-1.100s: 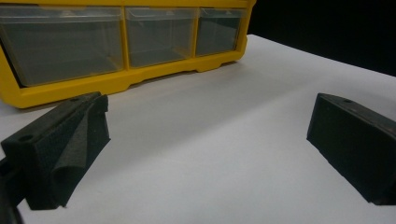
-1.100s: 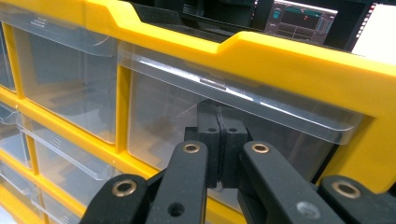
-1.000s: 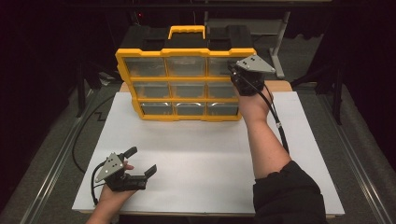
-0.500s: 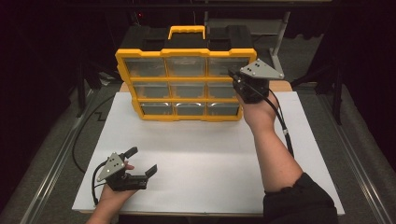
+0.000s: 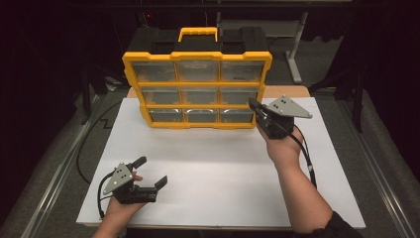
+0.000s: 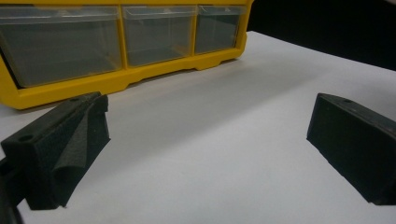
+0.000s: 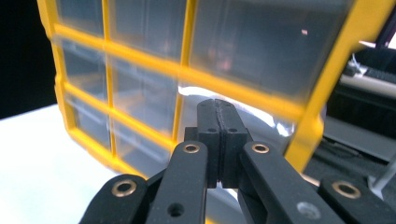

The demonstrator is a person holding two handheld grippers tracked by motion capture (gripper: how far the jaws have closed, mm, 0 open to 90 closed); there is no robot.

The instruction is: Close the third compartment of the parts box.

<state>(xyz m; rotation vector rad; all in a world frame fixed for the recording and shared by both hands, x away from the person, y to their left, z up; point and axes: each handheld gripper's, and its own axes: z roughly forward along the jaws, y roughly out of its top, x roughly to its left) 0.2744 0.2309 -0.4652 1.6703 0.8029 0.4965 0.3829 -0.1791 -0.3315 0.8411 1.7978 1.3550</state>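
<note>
Yellow-framed drawer cabinet (image 5: 197,89) stood upright at the far edge of the white board (image 5: 218,168), black handle housing on top, nine clear drawers in three rows facing the person.

High view: right gripper (image 5: 253,105) was just beside the cabinet's bottom-right drawer (image 5: 236,115), at the frame's right edge; contact could not be told from here. Grey plate on top of it, cable running down along the forearm. Left gripper (image 5: 151,172) rested on the board at the near left, well apart from the cabinet, jaws spread, nothing between them.

Left gripper view: both black jaws sat wide apart with bare white board between them. Bottom row of the cabinet (image 6: 126,44) showed far ahead, three clear drawers over the yellow base strip, looked empty.

Right gripper view: right gripper (image 7: 219,116) had its jaws pressed flat together, pads meeting along one seam, nothing clamped. Tips pointed at a clear drawer front (image 7: 243,112) next to the cabinet's yellow side post (image 7: 327,98), very close to the plastic; touching or not, could not tell. Drawer contents blurred.
</note>
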